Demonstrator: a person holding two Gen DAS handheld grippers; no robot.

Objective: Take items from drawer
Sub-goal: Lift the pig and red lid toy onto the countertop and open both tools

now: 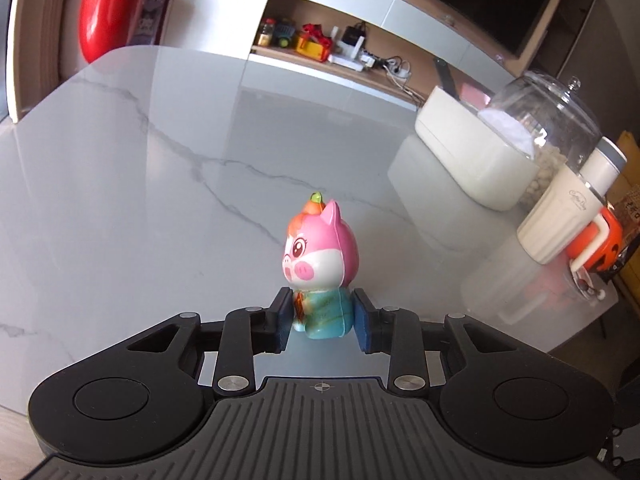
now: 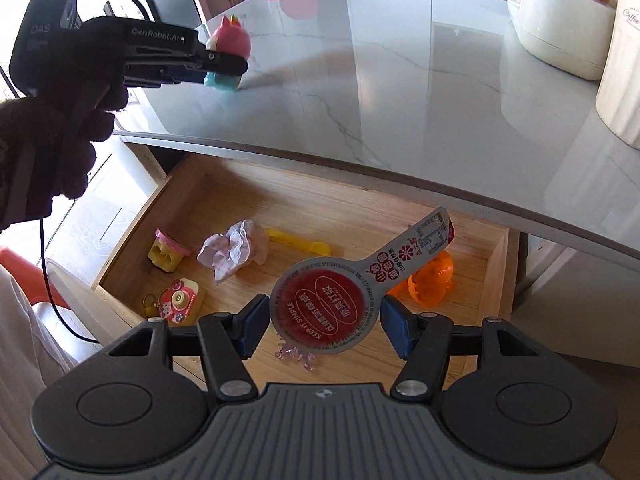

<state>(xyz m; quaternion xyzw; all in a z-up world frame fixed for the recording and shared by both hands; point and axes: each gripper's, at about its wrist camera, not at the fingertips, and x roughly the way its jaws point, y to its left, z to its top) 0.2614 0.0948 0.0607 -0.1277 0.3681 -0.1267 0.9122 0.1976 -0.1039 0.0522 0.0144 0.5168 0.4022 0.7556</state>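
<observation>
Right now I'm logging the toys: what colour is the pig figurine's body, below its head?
Teal, with faint orange streaks on the pig figurine; the left wrist view shows it best.

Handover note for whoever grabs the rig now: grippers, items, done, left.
Left gripper: open, pads either side of the pig figurine, which stands on the marble table; looks released.
Right gripper: over the open drawer, pads astride the round paddle fan; grip unconfirmed.
Done: pig out of the drawer.
Left in the drawer: the fan, crumpled cloth, yellow spoon, orange toy, pink-and-yellow toy, toy camera keychain, small pink bits.
</observation>
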